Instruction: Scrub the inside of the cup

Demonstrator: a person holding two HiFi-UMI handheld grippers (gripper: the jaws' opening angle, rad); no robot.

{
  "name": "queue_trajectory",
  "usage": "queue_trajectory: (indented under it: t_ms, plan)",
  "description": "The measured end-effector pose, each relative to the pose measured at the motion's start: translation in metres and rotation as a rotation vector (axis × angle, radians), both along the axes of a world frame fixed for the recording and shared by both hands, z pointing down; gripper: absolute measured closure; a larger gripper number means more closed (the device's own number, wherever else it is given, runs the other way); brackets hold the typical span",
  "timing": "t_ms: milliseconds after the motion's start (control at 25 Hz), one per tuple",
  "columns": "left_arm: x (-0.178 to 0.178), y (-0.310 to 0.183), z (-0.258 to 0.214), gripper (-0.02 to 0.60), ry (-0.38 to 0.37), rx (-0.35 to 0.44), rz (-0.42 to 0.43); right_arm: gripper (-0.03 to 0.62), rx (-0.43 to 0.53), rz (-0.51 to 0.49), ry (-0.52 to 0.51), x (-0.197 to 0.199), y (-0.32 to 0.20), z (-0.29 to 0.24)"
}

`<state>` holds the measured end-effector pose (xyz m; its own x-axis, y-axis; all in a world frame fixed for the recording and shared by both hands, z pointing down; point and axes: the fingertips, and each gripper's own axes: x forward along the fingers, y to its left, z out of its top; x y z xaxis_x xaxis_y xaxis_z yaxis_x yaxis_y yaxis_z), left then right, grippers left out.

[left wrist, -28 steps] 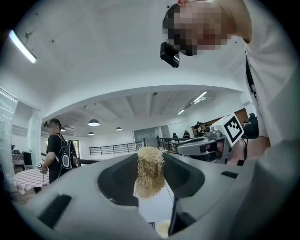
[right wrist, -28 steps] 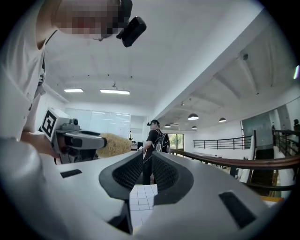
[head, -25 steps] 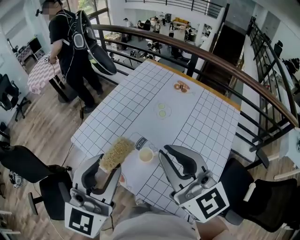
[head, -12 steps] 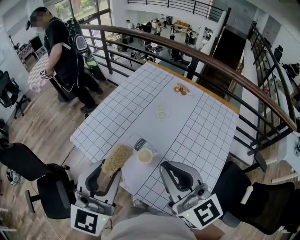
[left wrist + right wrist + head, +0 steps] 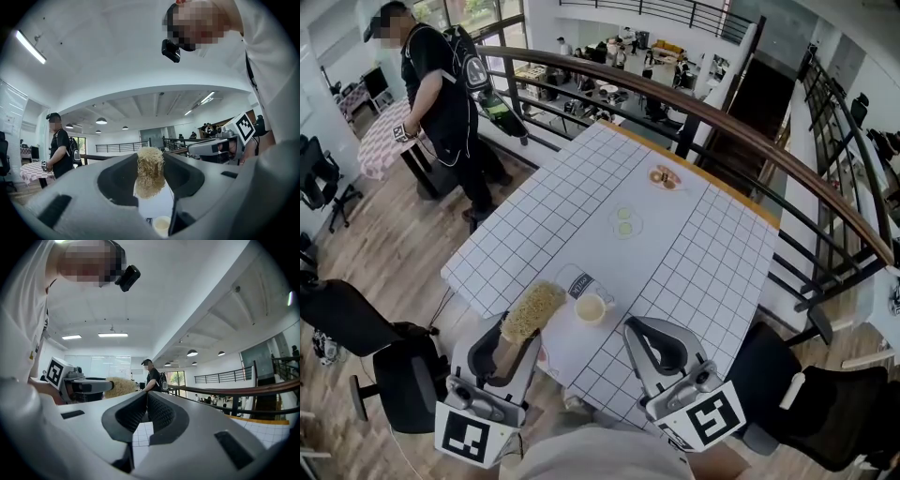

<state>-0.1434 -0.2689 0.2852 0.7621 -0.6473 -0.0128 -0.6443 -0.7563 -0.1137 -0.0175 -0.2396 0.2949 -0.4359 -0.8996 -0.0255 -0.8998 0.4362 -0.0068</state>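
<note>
At the near edge of the worktop (image 5: 703, 253), the left tongs (image 5: 514, 343) pinch a fibrous scrubber (image 5: 532, 309) beside the cup (image 5: 591, 307) (pale inside). The right tongs (image 5: 146, 404) are pressed together, empty.

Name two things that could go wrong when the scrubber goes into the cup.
1. The cup stands unheld; the right gripper is shut and apart from it, so a push may tip or slide it.
2. The scrubber in the left gripper looks about as wide as the cup's mouth and could jam.
</note>
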Motion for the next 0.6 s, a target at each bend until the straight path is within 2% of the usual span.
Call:
queue_trajectory:
  t_ms: [120, 320, 600]
  plan:
    - [0.0002, 0.0012, 0.0039, 0.422, -0.014, -0.004, -0.001, 0.569, 0.009, 0.01, 0.044, -0.0024, 0.0001, 0.0019]
    - [0.0021, 0.0019, 0.0069, 0.422, -0.025, -0.016, 0.001, 0.569, -0.02, -0.003, 0.05, -0.0045, -0.001, 0.0063]
    - [0.0035, -0.0003, 0.0088, 0.422, -0.045, -0.036, 0.015, 0.569, -0.004, -0.005, 0.079, -0.0068, -0.0025, 0.0025]
